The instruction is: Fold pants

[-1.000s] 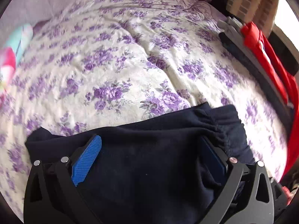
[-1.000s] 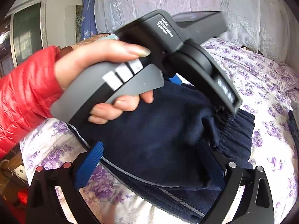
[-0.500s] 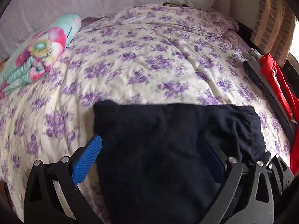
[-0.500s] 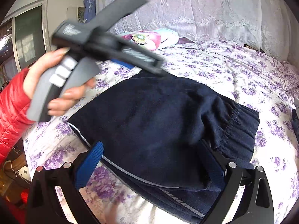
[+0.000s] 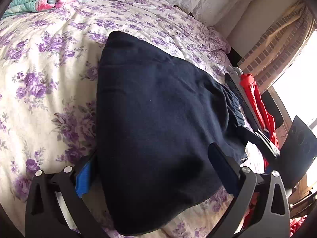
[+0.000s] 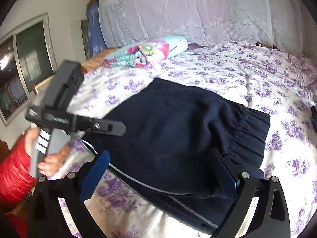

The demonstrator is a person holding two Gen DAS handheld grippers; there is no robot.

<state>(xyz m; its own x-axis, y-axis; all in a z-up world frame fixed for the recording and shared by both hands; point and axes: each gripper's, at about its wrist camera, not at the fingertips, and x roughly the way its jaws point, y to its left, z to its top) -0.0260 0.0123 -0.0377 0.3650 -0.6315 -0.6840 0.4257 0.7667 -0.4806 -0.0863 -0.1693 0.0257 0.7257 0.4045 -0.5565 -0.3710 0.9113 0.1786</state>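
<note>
Pants (image 6: pixel 178 134), dark navy, folded into a compact stack on the floral bed (image 6: pixel 237 75), elastic waistband toward 3 o'clock in the right wrist view, a pale stripe showing along the lower layer's edge at 6 o'clock. Lying flat, layers roughly squared, top layer a little rumpled near the waistband. Same bundle (image 5: pixel 158 119) filling the middle of the left wrist view, running from 11 o'clock down to 6 o'clock.

Left gripper (image 5: pixel 150 170) low over the near edge of the stack, fingers spread wide on either side of the cloth, clamped on nothing. Right gripper (image 6: pixel 162 170) likewise spread apart, hovering at the near edge, nothing pinched. Left device also visible at 9 o'clock in the right wrist view, held in a hand (image 6: pixel 49 156) with a red sleeve, off to the side of the pants.

Folded quilt (image 6: pixel 146 51) at 11 o'clock, well apart from the stack; red garment (image 5: pixel 257 103) at the bed's edge at 3 o'clock in the left view.

Judged nearly finished: main folds apparently done. Perhaps only smoothing or squaring the edges left, if anything.
</note>
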